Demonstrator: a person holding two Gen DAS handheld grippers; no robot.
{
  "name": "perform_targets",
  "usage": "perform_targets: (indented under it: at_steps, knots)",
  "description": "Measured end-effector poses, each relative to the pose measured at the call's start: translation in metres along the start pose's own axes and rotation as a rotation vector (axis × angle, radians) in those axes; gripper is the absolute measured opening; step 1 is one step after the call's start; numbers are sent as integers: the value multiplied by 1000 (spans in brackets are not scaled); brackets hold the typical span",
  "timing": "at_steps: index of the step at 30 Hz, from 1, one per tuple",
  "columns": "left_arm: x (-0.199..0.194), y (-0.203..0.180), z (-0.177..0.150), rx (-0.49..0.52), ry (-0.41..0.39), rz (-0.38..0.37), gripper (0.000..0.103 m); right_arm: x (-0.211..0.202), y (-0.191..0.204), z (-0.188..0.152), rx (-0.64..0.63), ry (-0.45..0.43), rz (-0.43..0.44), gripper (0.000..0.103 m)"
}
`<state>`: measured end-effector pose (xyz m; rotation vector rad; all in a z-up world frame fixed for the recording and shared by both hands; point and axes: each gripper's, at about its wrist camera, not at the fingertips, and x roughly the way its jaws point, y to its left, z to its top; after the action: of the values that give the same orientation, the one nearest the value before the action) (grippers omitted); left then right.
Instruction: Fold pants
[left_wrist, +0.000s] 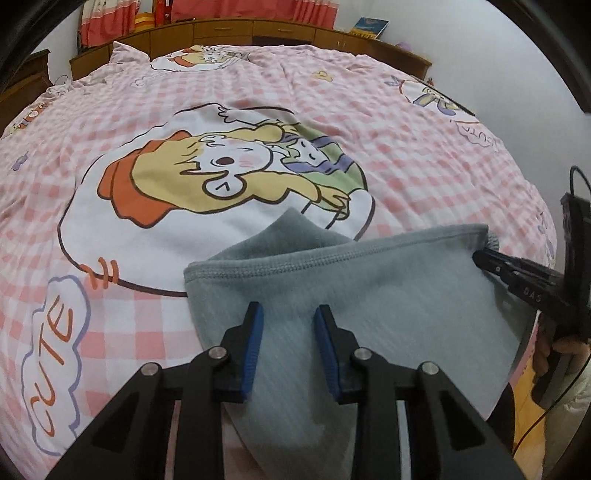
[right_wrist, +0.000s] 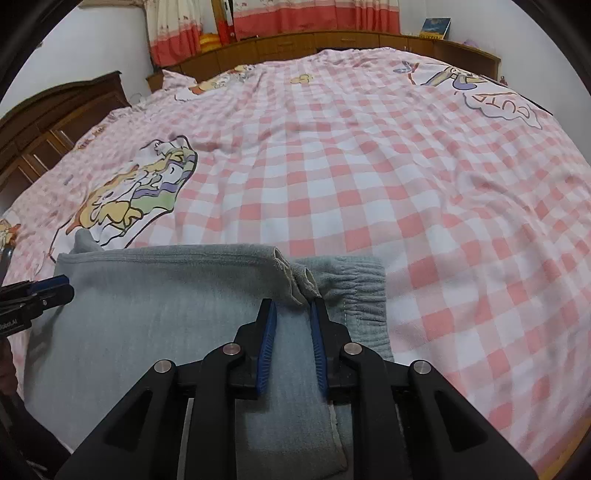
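Grey pants (left_wrist: 388, 295) lie folded on the near part of the bed, with stitched hems along their far edge. My left gripper (left_wrist: 288, 314) hovers over their left part, jaws apart, and the cloth shows flat in the gap. It enters the right wrist view as the left gripper (right_wrist: 62, 288) at the pants' left edge. My right gripper (right_wrist: 291, 306) stands open over the pants (right_wrist: 166, 317), its tips beside a hem and the gathered waistband (right_wrist: 351, 280). In the left wrist view the right gripper (left_wrist: 480, 256) touches the pants' far right corner.
A pink checked bed cover (left_wrist: 351, 140) with cartoon prints spreads far beyond the pants (right_wrist: 388, 192). Wooden cabinets (left_wrist: 221, 31) and red-and-cream curtains line the back wall. Dark wooden furniture (right_wrist: 55, 118) stands at the left. A hand (left_wrist: 565, 347) holds the right gripper, trailing a cable.
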<state>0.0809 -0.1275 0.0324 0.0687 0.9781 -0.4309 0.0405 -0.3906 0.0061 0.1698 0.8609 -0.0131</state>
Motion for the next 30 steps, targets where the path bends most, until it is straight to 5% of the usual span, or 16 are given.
perform_targets:
  at_steps: [5, 8, 13, 19, 30]
  knots:
    - [-3, 2, -2, -10, -17, -23, 33, -1, 1, 3, -9, 4, -2, 19]
    - [-13, 0, 1, 5, -19, -82, 47, -12, 2, 9, -9, 22, -11, 20]
    - [-41, 4, 2, -33, -49, -111, 53, -50, 5, 8, -7, -14, -21, 31]
    - [-66, -1, -14, -10, -47, -154, 61, -78, 8, -9, 5, -3, -42, 31]
    - [-55, 0, -72, -34, 66, -98, 64, -60, 14, -58, -9, 99, -88, 31]
